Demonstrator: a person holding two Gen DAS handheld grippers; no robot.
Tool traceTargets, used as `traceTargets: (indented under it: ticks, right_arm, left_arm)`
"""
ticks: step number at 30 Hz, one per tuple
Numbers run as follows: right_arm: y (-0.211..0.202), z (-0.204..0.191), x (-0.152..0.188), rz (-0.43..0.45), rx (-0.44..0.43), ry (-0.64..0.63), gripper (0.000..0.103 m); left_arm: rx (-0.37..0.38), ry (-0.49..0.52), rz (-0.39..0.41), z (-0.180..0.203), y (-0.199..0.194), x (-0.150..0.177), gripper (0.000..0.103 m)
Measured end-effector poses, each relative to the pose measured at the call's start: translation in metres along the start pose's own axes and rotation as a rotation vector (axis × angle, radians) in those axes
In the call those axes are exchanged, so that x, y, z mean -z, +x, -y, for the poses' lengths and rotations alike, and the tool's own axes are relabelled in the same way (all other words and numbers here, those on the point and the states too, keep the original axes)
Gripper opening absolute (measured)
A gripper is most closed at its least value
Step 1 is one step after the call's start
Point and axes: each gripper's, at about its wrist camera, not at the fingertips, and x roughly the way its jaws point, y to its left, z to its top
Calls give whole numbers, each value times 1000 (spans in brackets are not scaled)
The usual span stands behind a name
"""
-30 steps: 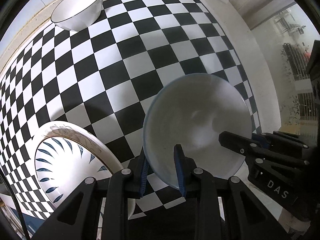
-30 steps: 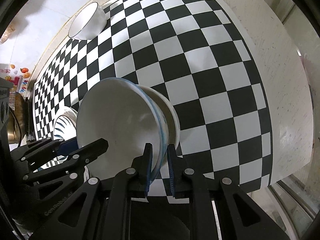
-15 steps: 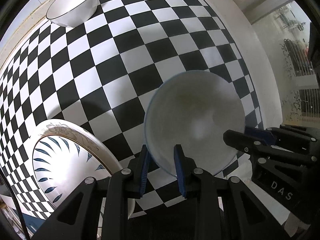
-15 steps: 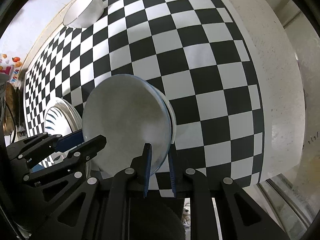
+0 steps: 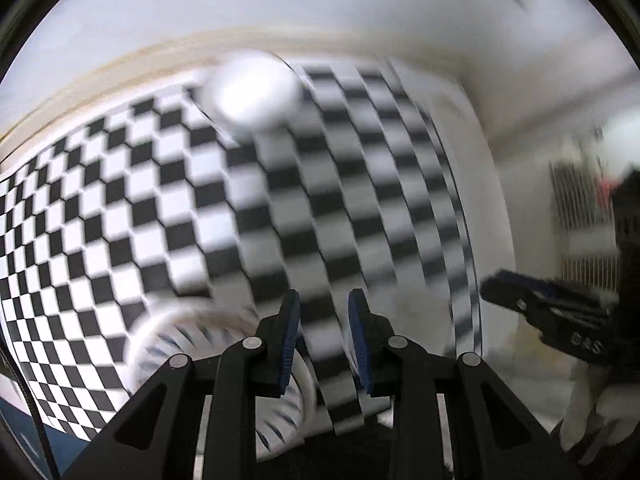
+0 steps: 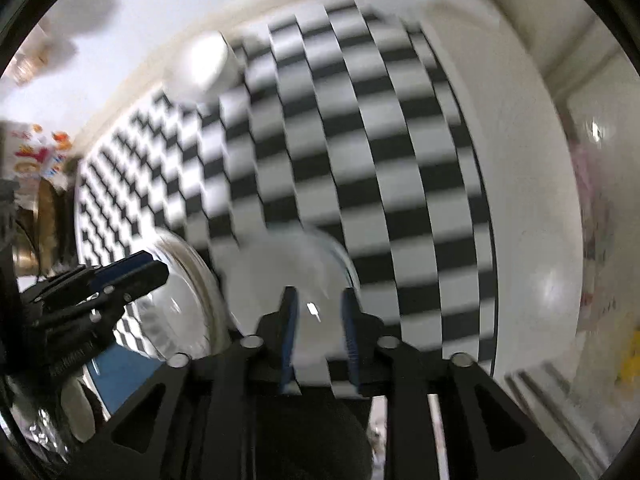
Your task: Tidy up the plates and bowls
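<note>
Both views are smeared by motion. My left gripper (image 5: 324, 336) hangs above the checkered cloth (image 5: 120, 208), its jaws opening with only cloth showing between them. My right gripper (image 6: 319, 332) is also opening; the pale blue-rimmed bowl stack (image 6: 288, 264) lies on the cloth below and shows through the gap, with no pad pressing on it. A plate with blue leaf marks (image 5: 188, 340) sits to the left of the left gripper, and that plate (image 6: 180, 308) lies beside the stack. A white dark-rimmed bowl (image 5: 252, 92) stands at the far edge.
The cloth ends at a bare white counter strip (image 6: 528, 200) on the right, which drops to the floor. Colourful packaging (image 6: 36, 152) and brown objects crowd the left. The other gripper shows at each view's side: right (image 5: 520, 300), left (image 6: 132, 276).
Both grippers have let go of the pale bowl's rim and risen away from the table. The bowl stays nested in the stack on the cloth.
</note>
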Motion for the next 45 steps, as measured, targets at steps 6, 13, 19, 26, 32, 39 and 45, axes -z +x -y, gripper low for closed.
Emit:
traceTargets:
  ticks: [6, 13, 19, 26, 32, 39, 45]
  right_arm:
    - [7, -38, -95, 86, -71, -27, 42]
    - [73, -79, -187, 38, -98, -54, 42]
    - [125, -96, -225, -40, -72, -61, 42]
    - [159, -96, -240, -90, -62, -58, 42]
    - [171, -100, -244, -106, -50, -61, 42]
    - [180, -102, -247, -121, -41, -67, 39]
    - [188, -105, -247, -141, -37, -86, 15]
  left_arm:
    - [-46, -181, 38, -68, 11, -80, 25]
    - [-59, -240, -20, -102, 57, -143, 25]
    - [-81, -235, -80, -106, 93, -163, 25]
    - [-96, -211, -129, -103, 119, -171, 25]
    - [-111, -191, -147, -99, 129, -173, 25]
    - [-129, -168, -146, -98, 136, -173, 24]
    - [-127, -173, -127, -98, 136, -170, 17]
